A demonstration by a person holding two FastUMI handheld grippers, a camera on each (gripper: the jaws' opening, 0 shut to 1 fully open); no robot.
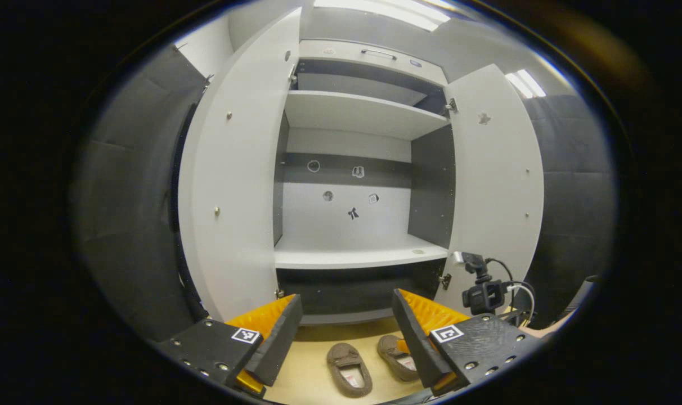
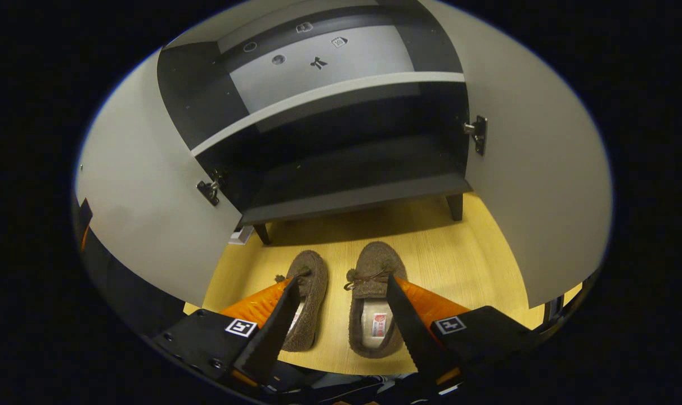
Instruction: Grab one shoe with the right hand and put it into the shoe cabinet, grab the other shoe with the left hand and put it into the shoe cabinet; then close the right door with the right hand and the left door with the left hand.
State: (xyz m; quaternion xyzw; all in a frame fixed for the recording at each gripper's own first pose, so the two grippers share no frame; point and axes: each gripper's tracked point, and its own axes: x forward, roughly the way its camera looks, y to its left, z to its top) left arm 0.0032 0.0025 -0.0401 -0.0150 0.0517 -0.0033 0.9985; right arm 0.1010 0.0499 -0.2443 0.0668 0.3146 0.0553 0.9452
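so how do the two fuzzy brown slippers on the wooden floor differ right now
In the right gripper view, the left fuzzy brown slipper is partly hidden behind a finger of the right gripper, while the right fuzzy brown slipper lies in the open gap, its pale insole showing. Both lie side by side on the wooden floor, toes toward the cabinet.

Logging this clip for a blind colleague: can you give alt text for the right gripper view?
Two brown slippers lie side by side on a wooden floor, framed by the open right gripper. Beyond stands a shoe cabinet with both doors open.
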